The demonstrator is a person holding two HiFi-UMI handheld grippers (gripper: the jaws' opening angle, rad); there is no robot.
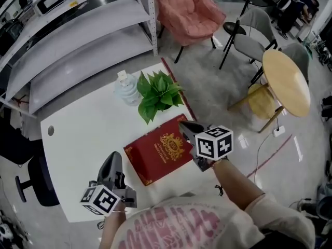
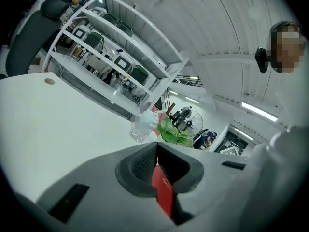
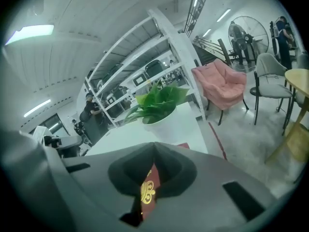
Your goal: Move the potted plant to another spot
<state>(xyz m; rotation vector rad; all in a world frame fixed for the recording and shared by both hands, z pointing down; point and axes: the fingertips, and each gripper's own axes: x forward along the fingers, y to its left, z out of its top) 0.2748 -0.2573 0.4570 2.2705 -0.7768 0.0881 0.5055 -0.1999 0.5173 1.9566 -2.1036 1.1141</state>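
Though near the table (image 1: 78,134) edge, potted plant (image 1: 158,93) apart from left tongs (image 1: 114,157) and right tongs (image 1: 183,124), both closed.

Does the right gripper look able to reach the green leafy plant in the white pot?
Probably yes: the right gripper faces the green leafy plant, with only the flat red book between; its jaws are shut.

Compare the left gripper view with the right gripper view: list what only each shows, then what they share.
Left gripper view only: the clear bottle and the round hole in the white table. Right gripper view only: the pink chair, grey chair and round wooden table. Both: the potted plant, the red book and the white shelving.
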